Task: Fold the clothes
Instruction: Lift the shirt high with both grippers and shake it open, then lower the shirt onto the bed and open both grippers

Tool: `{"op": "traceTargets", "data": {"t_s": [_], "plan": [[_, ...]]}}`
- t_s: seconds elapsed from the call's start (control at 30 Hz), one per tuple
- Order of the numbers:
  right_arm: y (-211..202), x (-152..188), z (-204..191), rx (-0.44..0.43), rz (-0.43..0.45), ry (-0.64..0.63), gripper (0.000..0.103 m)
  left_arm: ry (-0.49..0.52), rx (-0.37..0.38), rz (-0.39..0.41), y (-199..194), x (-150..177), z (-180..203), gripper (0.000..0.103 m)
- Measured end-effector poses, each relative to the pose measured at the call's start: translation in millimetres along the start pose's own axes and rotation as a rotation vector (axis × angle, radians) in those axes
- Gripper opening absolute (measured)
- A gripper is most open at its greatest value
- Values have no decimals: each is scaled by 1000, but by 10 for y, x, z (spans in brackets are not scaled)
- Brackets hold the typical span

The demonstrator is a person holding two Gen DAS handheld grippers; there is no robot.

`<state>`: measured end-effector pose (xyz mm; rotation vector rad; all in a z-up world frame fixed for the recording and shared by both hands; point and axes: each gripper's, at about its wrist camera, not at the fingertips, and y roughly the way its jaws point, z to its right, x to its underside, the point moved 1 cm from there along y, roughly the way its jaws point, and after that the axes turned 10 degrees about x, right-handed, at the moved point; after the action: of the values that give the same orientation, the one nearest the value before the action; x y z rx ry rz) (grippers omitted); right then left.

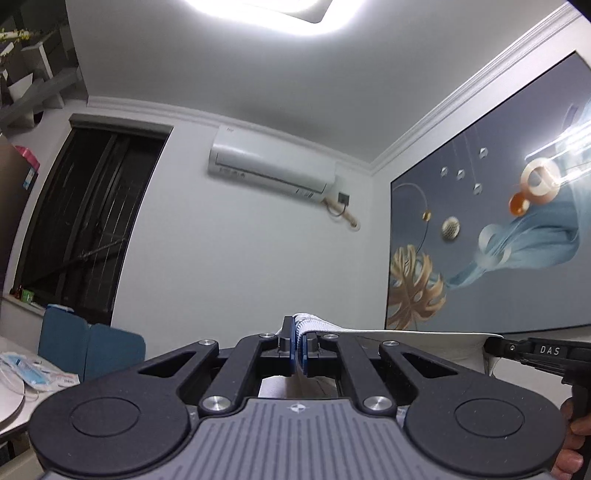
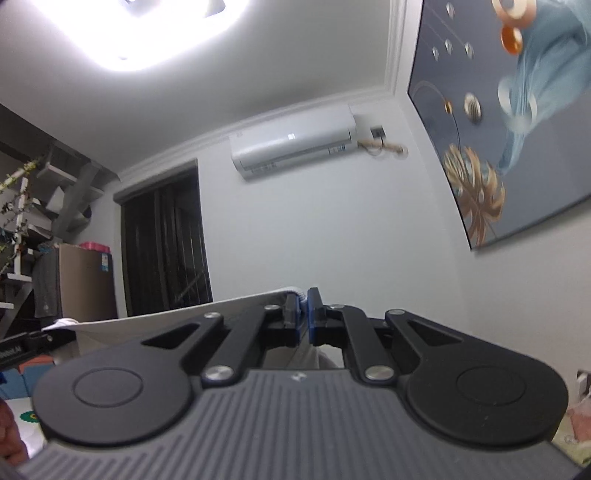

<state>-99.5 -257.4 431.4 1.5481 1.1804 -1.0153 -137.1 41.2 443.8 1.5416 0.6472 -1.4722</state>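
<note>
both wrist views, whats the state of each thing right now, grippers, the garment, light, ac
left gripper: shut on the garment's ribbed edge
right gripper: shut on the garment's edge
white fabric garment: held up, stretched taut between both grippers
square ceiling light: on
white wall air conditioner: display lit; whether it blows cannot be told
dark window: open or closed, cannot tell

Left tongs (image 1: 298, 341) and right tongs (image 2: 303, 312) clamped, raised
</note>
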Motion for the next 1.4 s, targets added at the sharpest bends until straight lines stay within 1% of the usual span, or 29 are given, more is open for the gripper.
{"op": "traceTargets", "data": {"t_s": [0.07,0.17,0.3,0.43,0.53,0.6,0.73,0.83,0.9,0.93,1.03,1.1,1.17,1.2,1.23,1.27,1.3,1.33,1.37,1.4], "plan": [[269,249,15,12,-51,1,7,-25,-25,-47,348,339,-273,4],[819,666,50,34,-138,1,7,-55,-53,-112,897,884,-734,4],[1736,1325,130,79,-223,-24,7,-80,-82,-193,1750,1650,-1345,4],[2764,2132,298,133,-319,-39,7,-117,-103,-290,2689,2560,-1902,4],[3517,2827,478,177,-393,-49,7,-132,-112,-363,3392,3346,-2304,4],[4003,3339,616,200,-424,-69,7,-125,-115,-405,3851,3918,-2573,4],[4758,4420,900,224,-520,-109,7,-154,-131,-520,4616,5169,-3124,4],[5302,5234,1114,239,-597,-138,7,-178,-151,-607,4996,6036,-3457,4],[5614,5734,1262,246,-646,-150,7,-199,-161,-658,5148,6508,-3656,4],[5690,5919,1345,245,-667,-144,7,-212,-163,-684,5188,6721,-3745,4],[5842,6376,1523,246,-744,-111,7,-243,-168,-751,5271,7145,-3894,4],[5875,6579,1593,240,-782,-92,8,-257,-178,-789,5281,7321,-3914,7],[5868,6672,1652,226,-803,-56,9,-264,-189,-810,5270,7395,-3918,17],[5866,6677,1696,218,-813,-24,11,-266,-191,-816,5261,7396,-3914,20],[5864,6681,1740,210,-822,9,15,-267,-188,-820,5248,7376,-3908,30],[5863,6686,1784,202,-831,41,20,-268,-185,-821,5218,7326,-3894,39],[5845,6656,1795,197,-835,54,35,-269,-181,-815,5173,7245,-3865,42],[5810,6588,1769,194,-832,46,51,-271,-177,-810,5128,7165,-3837,49],[5776,6519,1743,191,-830,38,58,-271,-173,-808,5090,7083,-3819,61],[5741,6451,1717,189,-827,30,70,-271,-169,-806,5028,6970,-3787,64]]}}
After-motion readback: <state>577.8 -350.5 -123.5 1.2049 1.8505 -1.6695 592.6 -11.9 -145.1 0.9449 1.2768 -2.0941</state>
